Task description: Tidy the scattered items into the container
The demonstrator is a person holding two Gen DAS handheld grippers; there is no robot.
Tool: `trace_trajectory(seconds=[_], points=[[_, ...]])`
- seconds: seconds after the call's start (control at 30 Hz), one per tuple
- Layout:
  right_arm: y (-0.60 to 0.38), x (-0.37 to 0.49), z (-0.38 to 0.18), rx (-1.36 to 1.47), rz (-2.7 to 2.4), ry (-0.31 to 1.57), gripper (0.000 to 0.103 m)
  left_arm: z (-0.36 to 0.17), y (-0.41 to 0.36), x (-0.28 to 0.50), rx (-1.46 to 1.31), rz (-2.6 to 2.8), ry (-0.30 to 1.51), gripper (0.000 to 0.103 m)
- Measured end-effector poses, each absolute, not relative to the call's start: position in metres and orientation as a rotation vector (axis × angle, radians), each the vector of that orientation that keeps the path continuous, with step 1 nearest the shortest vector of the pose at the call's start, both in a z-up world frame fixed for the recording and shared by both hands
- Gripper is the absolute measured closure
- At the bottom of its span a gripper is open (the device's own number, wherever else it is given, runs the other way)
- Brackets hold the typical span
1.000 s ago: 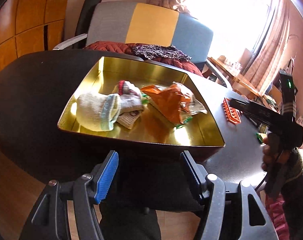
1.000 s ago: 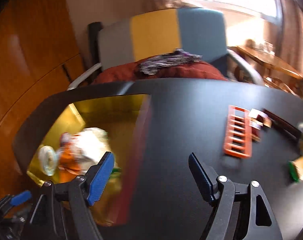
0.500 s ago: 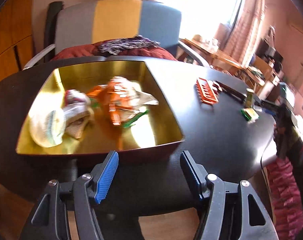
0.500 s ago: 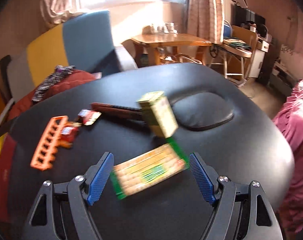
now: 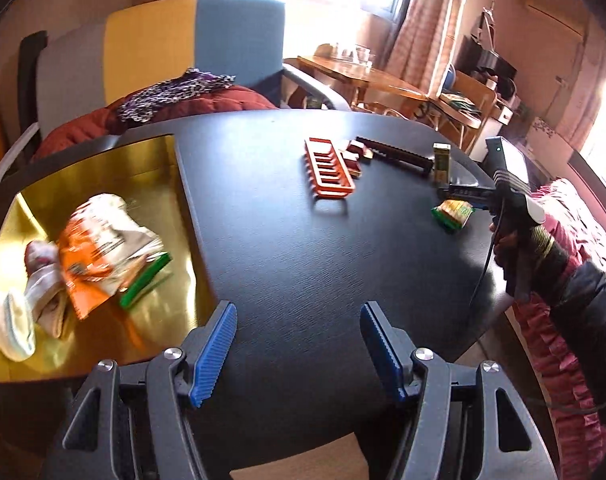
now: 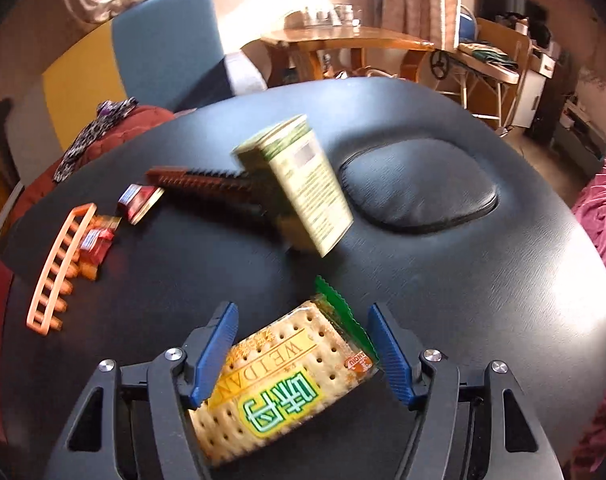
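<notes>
A cracker packet (image 6: 287,380) with a green end lies flat on the black table (image 6: 463,300). My right gripper (image 6: 303,344) straddles it; its jaws are closing, and I see no firm pressing by the blue pads. The left wrist view shows the same packet (image 5: 453,212) under the right gripper (image 5: 469,196), held by a hand. My left gripper (image 5: 299,336) hangs open and empty over the near table edge, beside the gold tray (image 5: 103,168). In the tray lie socks (image 5: 11,320), an orange wrapper (image 5: 95,256) and a green packet (image 5: 145,280).
An upright green box (image 6: 303,184), a dark brown comb (image 6: 207,186), small red packets (image 6: 139,200) and an orange rack (image 6: 59,268) lie beyond the cracker packet. An oval dent (image 6: 419,196) marks the table's far right. A chair (image 5: 183,52) with a red cushion stands behind.
My right gripper swung from the tray to the cracker packet and came down around it, jaws narrowing. The left view turned right, so the tray slid to the left.
</notes>
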State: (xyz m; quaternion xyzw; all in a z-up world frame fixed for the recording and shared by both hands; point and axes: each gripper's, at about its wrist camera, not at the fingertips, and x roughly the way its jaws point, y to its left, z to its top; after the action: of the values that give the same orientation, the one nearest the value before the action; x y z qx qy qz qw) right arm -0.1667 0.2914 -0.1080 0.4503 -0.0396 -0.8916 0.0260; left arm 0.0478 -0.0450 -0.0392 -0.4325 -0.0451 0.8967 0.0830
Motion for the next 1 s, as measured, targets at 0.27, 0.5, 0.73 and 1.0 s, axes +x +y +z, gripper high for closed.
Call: trace_trajectory(seconds=[0.27, 0.5, 0.73, 1.0], points=[[0.250, -0.122, -0.107, 1.312, -2.598, -0.170, 0.033, -0.037, -0.001, 0.015, -1.256, 2.592, -0.078, 0.038], [0.253, -0.106, -0.097, 1.196, -2.583, -0.208, 0.033, -0.041, 0.033, -0.011, -1.249, 2.525, 0.016, 0.038], [0.298, -0.146, -0.079, 1.092, -2.767, -0.057, 0.022, -0.052, 0.064, -0.035, -1.245, 2.450, 0.100, 0.037], [0.312, -0.202, -0.075, 1.108, -2.704, 0.114, 0.016, -0.061, 0.094, -0.069, -1.203, 2.362, 0.157, 0.037]])
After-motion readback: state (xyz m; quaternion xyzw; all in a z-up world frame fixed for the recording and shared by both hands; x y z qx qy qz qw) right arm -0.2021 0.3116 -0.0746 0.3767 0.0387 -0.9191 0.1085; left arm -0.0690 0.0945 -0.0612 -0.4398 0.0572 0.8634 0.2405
